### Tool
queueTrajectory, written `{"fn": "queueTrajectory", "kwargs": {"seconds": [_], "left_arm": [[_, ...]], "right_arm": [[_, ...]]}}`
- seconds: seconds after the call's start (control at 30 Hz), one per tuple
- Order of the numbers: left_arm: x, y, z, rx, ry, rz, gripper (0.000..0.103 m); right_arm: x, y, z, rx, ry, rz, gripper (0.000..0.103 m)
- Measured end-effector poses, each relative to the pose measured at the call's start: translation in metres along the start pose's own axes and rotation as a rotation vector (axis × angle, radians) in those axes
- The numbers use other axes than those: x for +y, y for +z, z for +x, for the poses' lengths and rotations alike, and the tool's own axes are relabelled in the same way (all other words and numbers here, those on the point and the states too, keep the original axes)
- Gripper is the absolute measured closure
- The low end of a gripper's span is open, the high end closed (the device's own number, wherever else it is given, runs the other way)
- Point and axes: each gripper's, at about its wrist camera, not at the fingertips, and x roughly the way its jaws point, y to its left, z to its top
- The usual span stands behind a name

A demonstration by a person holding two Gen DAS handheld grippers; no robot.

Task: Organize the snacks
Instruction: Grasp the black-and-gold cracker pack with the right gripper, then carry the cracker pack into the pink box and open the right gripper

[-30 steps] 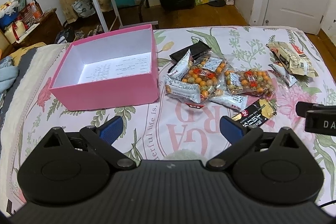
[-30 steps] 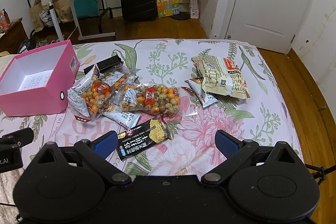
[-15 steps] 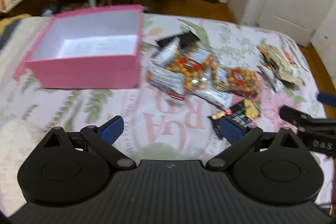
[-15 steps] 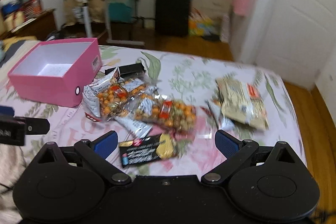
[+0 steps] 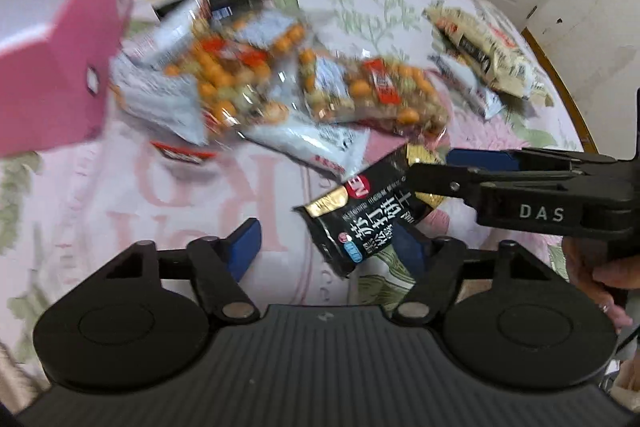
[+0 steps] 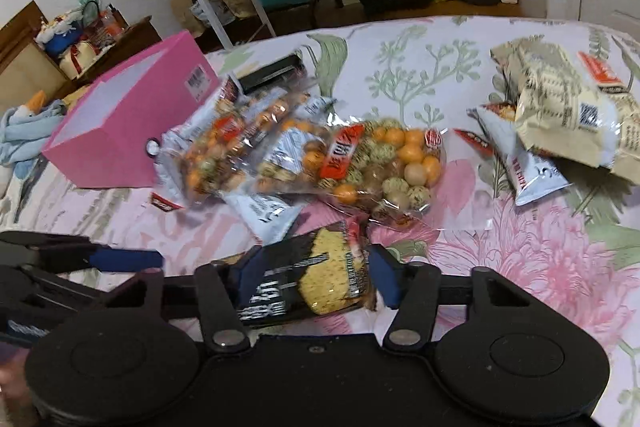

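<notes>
Closing around the black cracker packet (image 6: 308, 283), the right gripper (image 6: 310, 277) has the packet between its blue pads, though a firm pinch is not yet clear. Its long axis runs along the fingers, toward the camera. The left gripper (image 5: 326, 247) is closing too, with the packet's other end over its right pad and nothing squarely between its jaws. So the right hand is nearer. Beyond lie nut bags (image 6: 360, 167) on the bed (image 6: 520, 259), and the pink box (image 6: 120, 131) stands far left.

The black cracker packet (image 6: 308, 279) is glossy printed film, and the clear nut bags (image 6: 372, 163) are shiny crinkled plastic. The pink box (image 6: 132, 115) looks matt cardboard; the floral bedspread (image 6: 520, 259) is soft quilted cloth.
</notes>
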Motion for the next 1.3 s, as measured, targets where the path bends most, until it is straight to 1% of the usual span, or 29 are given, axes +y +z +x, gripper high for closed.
{"fn": "queueTrajectory", "kwargs": {"seconds": [0.07, 0.13, 0.17, 0.2, 0.23, 0.37, 0.43, 0.57, 0.67, 0.8, 0.9, 1.0, 1.1, 1.23, 1.3], "left_arm": [[0.0, -0.002, 0.017, 0.018, -0.015, -0.016, 0.041], [-0.002, -0.004, 0.028, 0.026, -0.006, -0.022, 0.045], [-0.003, -0.005, 0.028, 0.013, -0.014, -0.019, 0.05], [-0.004, -0.006, 0.027, 0.01, -0.034, -0.019, 0.059], [-0.005, -0.006, 0.026, 0.01, -0.032, -0.022, 0.059], [-0.002, -0.005, 0.019, 0.019, -0.042, -0.043, 0.06], [0.0, -0.006, 0.009, 0.012, -0.035, -0.041, 0.06], [0.008, -0.005, -0.02, -0.014, -0.017, -0.029, 0.06], [0.022, -0.002, -0.045, -0.048, 0.002, -0.019, 0.06], [0.04, 0.0, -0.081, -0.144, 0.081, 0.028, 0.058], [0.058, 0.005, -0.102, -0.179, 0.117, 0.043, 0.058], [0.083, 0.017, -0.12, -0.193, 0.139, 0.032, 0.058], [0.105, 0.033, -0.134, -0.199, 0.156, 0.018, 0.058], [0.141, 0.065, -0.147, -0.203, 0.177, -0.013, 0.058], [0.156, 0.081, -0.147, -0.214, 0.2, -0.008, 0.058]], "right_arm": [[-0.004, -0.002, 0.008, 0.008, -0.016, 0.008, 0.044], [-0.007, -0.004, 0.01, 0.011, -0.017, 0.013, 0.052], [-0.007, -0.004, 0.01, 0.02, -0.019, 0.013, 0.057], [-0.007, -0.005, 0.008, 0.029, -0.011, 0.016, 0.057], [-0.005, -0.005, 0.007, 0.036, -0.019, 0.021, 0.057], [0.0, -0.006, 0.0, 0.069, -0.037, 0.05, 0.059], [0.005, -0.004, -0.003, 0.095, -0.04, 0.064, 0.059], [0.029, 0.004, -0.013, 0.114, -0.024, 0.067, 0.057], [0.05, 0.015, -0.019, 0.129, 0.023, 0.066, 0.057], [0.081, 0.032, -0.024, 0.115, 0.103, 0.032, 0.058], [0.105, 0.046, -0.021, 0.112, 0.148, -0.005, 0.06], [0.126, 0.062, -0.013, 0.111, 0.179, -0.033, 0.064], [0.147, 0.08, -0.004, 0.097, 0.202, -0.062, 0.064], [0.176, 0.11, 0.012, 0.059, 0.209, -0.114, 0.064], [0.187, 0.127, 0.023, 0.041, 0.214, -0.128, 0.064]]}}
